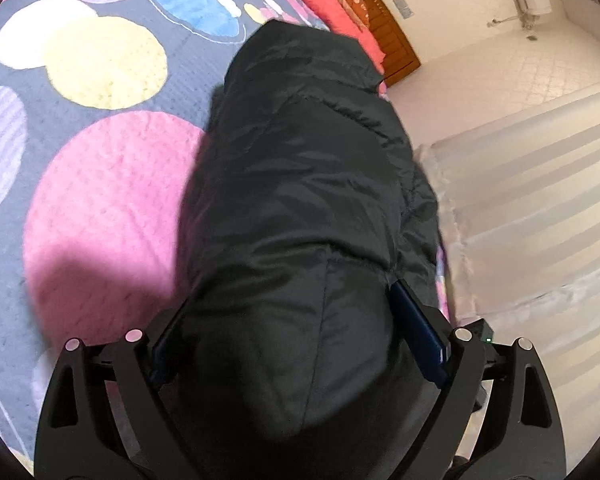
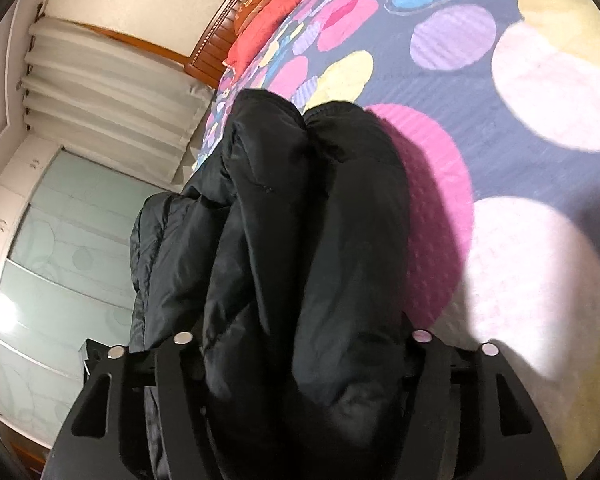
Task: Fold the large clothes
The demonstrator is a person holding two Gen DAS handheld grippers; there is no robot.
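Black padded jacket [image 1: 300,184], bulky, doubled into thick layers near the edge of a spotted bedspread [image 1: 100,184]. Left gripper [image 1: 300,320] wide, straddling the bundle; right gripper [image 2: 300,344] partly spread around folds, grip uncertain. Folding seems midway; tidying remains.

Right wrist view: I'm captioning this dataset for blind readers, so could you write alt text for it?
A bulky black padded jacket, bunched into two thick folds, fills the space between the right gripper's fingers and stretches away across a bed. The grey bedspread has large pink, yellow, purple and blue circles. At left are pale curtains and a frosted-glass wardrobe.
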